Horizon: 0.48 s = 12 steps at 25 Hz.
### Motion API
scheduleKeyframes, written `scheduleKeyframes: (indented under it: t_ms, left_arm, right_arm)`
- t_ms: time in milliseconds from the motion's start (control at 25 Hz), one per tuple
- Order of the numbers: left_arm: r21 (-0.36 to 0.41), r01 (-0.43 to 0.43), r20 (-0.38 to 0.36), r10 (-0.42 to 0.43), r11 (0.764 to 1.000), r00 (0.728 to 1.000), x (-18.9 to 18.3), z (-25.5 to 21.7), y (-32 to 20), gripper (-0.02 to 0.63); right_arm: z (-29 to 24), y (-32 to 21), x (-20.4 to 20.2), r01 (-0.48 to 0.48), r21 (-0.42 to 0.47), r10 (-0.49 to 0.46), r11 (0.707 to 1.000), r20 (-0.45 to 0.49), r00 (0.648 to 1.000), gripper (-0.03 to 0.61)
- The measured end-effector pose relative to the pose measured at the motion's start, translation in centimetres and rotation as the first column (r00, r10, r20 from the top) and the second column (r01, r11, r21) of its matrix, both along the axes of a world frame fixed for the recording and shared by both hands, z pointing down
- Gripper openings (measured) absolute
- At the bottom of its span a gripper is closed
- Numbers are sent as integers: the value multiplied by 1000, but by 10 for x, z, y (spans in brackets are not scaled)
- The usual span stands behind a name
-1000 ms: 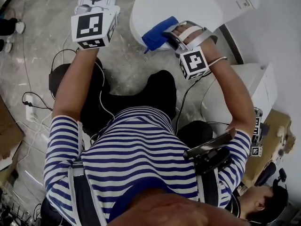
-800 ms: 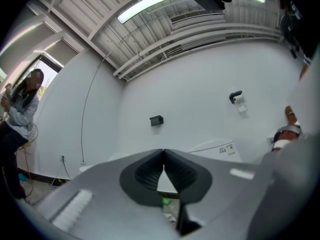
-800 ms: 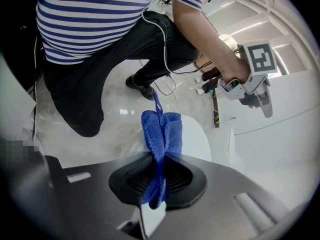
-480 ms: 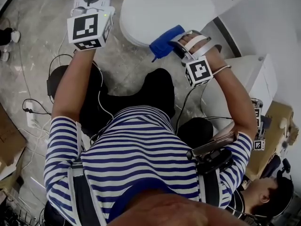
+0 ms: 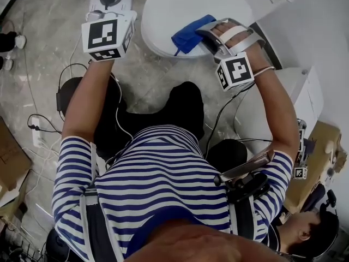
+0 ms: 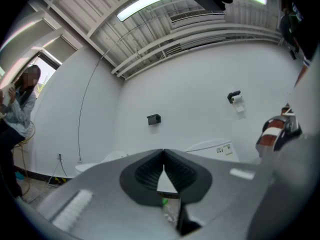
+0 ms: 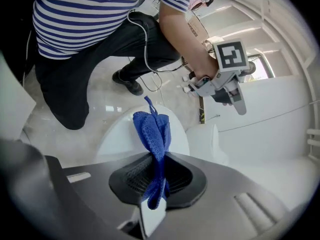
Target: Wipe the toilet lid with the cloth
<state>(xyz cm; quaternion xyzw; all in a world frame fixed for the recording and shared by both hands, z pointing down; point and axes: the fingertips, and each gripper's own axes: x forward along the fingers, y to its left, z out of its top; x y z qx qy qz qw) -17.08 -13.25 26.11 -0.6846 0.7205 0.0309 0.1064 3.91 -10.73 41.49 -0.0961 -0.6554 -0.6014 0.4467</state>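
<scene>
Right claw [image 7: 156,184] pinches bunched blue cloth [image 7: 152,129] on white toilet lid [image 5: 202,10]

Blue knitted microfibre cloth [image 5: 191,33] [image 7: 152,129], bunched and folded, is clamped at one end between the right gripper [image 5: 204,35] [image 7: 156,171] jaws. Its free end, with a small loop, lies on the glossy white oval plastic toilet lid [image 5: 174,4] [image 7: 112,141], near the front right edge. Lid is closed and lying flat.
</scene>
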Motion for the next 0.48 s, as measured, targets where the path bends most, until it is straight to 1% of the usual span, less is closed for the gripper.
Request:
scheduleKeyframes:
  t_ms: [280, 480]
  left_arm:
    - [1, 7, 2, -7, 1000, 1000, -7, -2, -2, 3]
    - [10, 4, -6, -3, 1000, 1000, -15, -5, 3, 3]
  right_arm:
    - [-5, -35, -57, 21, 19, -22, 1000, 47, 999, 49]
    - [-3, -53, -96, 51, 31, -53, 998, 59, 997, 49]
